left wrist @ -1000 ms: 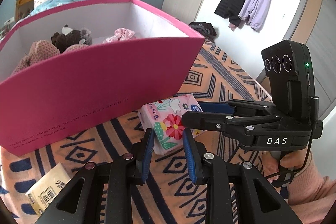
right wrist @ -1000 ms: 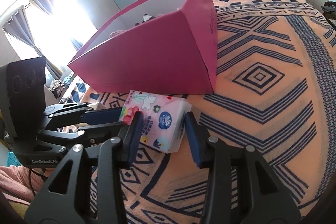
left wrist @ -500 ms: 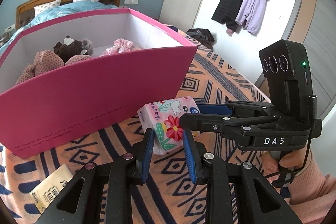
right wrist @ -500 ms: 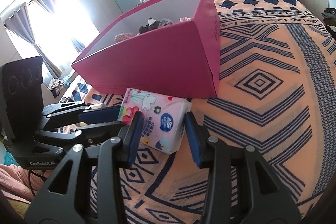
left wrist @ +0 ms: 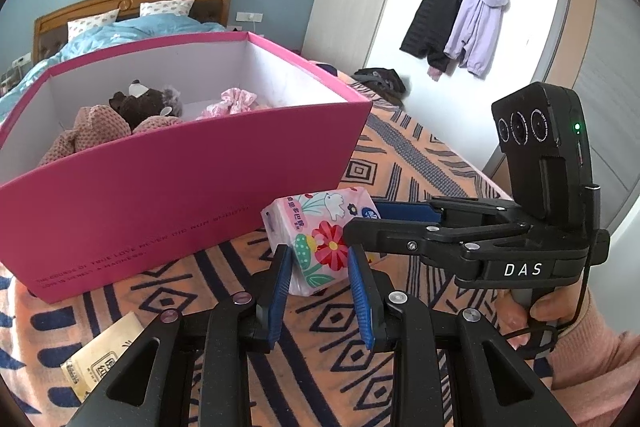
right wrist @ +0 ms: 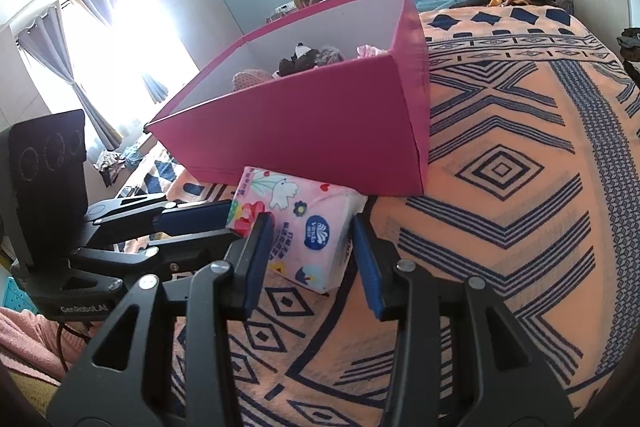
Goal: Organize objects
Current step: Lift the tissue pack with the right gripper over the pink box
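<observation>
A pink flowered tissue pack (left wrist: 320,235) is held off the orange patterned bedspread, just in front of the pink storage box (left wrist: 160,195). My left gripper (left wrist: 320,263) is shut on one end of the pack. My right gripper (right wrist: 312,239) is shut on the other end (right wrist: 304,227), coming in at a right angle; it also shows in the left wrist view (left wrist: 384,223). The box (right wrist: 320,123) holds plush toys (left wrist: 116,119) and a pink cloth (left wrist: 232,101).
A yellow tissue pack (left wrist: 102,355) lies on the bedspread (right wrist: 520,187) at the lower left, below the box. A blue quilt and pillows (left wrist: 132,23) lie behind the box. Coats (left wrist: 460,23) hang on the far wall by the door.
Both grippers have lifted the tissue pack upward together. The box's inside and the toys in it show more from above now.
</observation>
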Available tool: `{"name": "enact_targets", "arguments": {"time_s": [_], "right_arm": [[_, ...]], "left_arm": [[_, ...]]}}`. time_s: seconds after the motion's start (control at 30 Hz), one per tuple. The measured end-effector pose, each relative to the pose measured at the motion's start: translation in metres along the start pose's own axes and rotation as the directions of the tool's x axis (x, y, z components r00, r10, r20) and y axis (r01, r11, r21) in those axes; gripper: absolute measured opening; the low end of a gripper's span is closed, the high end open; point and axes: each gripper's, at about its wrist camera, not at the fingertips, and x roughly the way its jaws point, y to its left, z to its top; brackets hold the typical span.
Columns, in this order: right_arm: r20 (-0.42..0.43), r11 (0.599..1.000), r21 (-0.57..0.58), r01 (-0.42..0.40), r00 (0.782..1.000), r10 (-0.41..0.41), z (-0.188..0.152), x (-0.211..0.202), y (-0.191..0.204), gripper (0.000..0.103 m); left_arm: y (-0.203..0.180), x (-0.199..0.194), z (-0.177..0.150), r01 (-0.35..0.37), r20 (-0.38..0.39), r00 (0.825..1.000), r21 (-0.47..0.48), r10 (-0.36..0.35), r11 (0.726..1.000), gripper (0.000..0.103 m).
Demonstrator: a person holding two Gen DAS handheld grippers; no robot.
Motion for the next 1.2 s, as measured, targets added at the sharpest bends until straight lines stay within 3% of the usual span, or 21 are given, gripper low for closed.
{"name": "enact_targets", "arguments": {"time_s": [0.47, 1.2], "right_arm": [[0.066, 0.999, -0.052, 0.010, 0.998, -0.006, 0.009, -0.025, 0.017, 0.044], [0.176, 0.990, -0.144, -0.001, 0.984, 0.026, 0.059, -0.052, 0.044, 0.044]], "left_arm": [[-0.009, -0.022, 0.011, 0.022, 0.060, 0.998, 0.008, -0.022, 1.000, 0.028], [-0.012, -0.046, 0.059, -0.082, 0.138, 0.988, 0.079, 0.071, 0.993, 0.028]]}}
